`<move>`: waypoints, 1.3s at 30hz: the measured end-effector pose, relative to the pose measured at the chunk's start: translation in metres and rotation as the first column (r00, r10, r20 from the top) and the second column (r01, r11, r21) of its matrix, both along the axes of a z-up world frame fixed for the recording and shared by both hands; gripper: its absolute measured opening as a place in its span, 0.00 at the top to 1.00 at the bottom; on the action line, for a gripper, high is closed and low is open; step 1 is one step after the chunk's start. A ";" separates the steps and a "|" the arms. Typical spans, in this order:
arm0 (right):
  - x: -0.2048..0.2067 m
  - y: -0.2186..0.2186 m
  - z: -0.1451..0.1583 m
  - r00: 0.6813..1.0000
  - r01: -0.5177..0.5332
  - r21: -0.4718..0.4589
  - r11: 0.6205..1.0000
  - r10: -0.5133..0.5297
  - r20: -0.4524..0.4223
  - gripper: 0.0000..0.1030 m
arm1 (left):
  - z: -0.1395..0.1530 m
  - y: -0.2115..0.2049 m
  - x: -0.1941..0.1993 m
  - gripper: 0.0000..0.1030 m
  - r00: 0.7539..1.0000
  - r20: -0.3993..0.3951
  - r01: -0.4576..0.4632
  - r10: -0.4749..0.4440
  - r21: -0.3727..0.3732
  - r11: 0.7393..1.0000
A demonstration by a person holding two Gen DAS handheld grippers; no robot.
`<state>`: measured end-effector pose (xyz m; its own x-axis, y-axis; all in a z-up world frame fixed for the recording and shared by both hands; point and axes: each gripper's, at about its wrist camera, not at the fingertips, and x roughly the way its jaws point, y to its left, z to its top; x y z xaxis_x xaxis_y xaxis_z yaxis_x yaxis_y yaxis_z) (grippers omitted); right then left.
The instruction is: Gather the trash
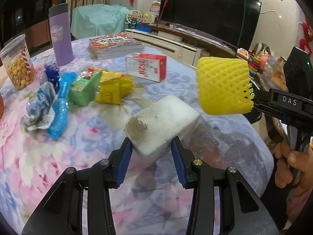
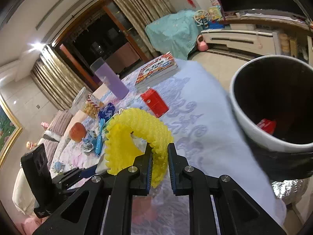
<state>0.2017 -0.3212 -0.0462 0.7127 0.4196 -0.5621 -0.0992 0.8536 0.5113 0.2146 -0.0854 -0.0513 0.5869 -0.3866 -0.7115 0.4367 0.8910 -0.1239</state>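
Note:
My left gripper [image 1: 151,146] is shut on a white foam block [image 1: 162,125], stained brown on one side, held just above the floral tablecloth [image 1: 58,166]. My right gripper [image 2: 159,148] is shut on a yellow foam fruit net [image 2: 137,137], also seen in the left wrist view [image 1: 223,86], held in the air beside the table. A grey trash bin [image 2: 244,125] with a red item inside stands at the right, off the table's edge. More trash lies on the table: a blue crushed bottle [image 1: 58,105], crumpled wrappers [image 1: 39,109], a green carton [image 1: 86,86], a yellow packet [image 1: 113,90].
A red and white box [image 1: 146,66], a stack of books [image 1: 115,45], a purple tumbler [image 1: 60,35] and a snack jar [image 1: 17,64] stand farther back. A TV [image 1: 211,13] on a cabinet lies beyond the table. An orange fruit [image 2: 77,131] sits at the table's left.

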 end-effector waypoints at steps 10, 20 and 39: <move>-0.026 -0.046 0.012 0.995 0.100 -0.007 0.995 -0.099 0.033 0.86 | 0.011 -0.041 -0.013 0.61 0.999 0.016 0.035 -0.034 -0.045 0.998; -0.042 -0.088 0.020 0.980 0.191 0.001 0.982 -0.191 0.062 0.86 | 0.021 -0.080 -0.012 0.61 0.997 0.028 0.080 -0.078 -0.048 0.996; -0.047 -0.127 0.016 0.961 0.265 0.019 0.964 -0.266 0.073 0.86 | 0.031 -0.127 -0.006 0.61 0.991 0.027 0.135 -0.134 -0.029 0.990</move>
<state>0.1547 -0.4485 -0.0304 0.8385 0.2149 -0.5007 0.0923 0.8497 0.5191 0.2088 -0.2126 -0.0205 0.5452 -0.4844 -0.6842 0.5558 0.8199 -0.1375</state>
